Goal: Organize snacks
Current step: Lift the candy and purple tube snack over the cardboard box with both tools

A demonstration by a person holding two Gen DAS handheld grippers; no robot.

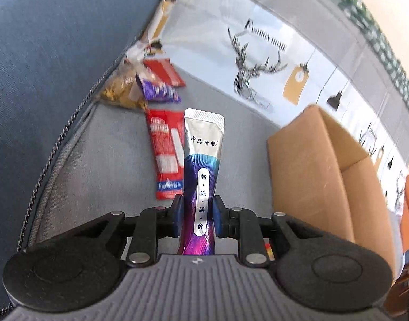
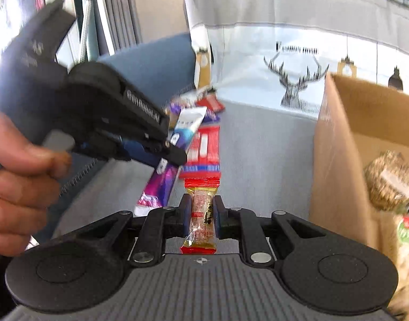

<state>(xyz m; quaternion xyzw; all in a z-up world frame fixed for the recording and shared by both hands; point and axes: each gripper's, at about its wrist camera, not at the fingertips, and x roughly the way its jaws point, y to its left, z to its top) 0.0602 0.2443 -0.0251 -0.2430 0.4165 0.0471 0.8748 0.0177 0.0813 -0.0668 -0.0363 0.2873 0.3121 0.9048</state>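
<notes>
Left tool [image 1: 196,215] is clamped on the silver-and-purple foil stick pouch [image 1: 201,176], pads pinching it below mid-length, sealed silver top pointing away from the camera, lifted off the grey sofa seat [image 1: 97,165] and to the left of the open brown cardboard box [image 1: 319,168]. Right tool [image 2: 201,218] is clamped on the small clear-wrapped snack bar with red crimped ends [image 2: 201,214], gripped mid-body, also left of the box [image 2: 338,160]. Both packs look light and soft: thin film, contents that give under the pads, so they likely flop at the free ends and could slide if the squeeze slackens. The foil looks slick; the current hold across the narrow width seems fine, and I'd avoid the crimp seals, too thin to bite. The box already holds a straw-coloured round pack [image 2: 391,182]. Left on the seat, further left of the box: a red flat wrapper [image 1: 167,157], a purple packet [image 1: 159,91], a clear bag of brown bits [image 1: 121,88].
</notes>
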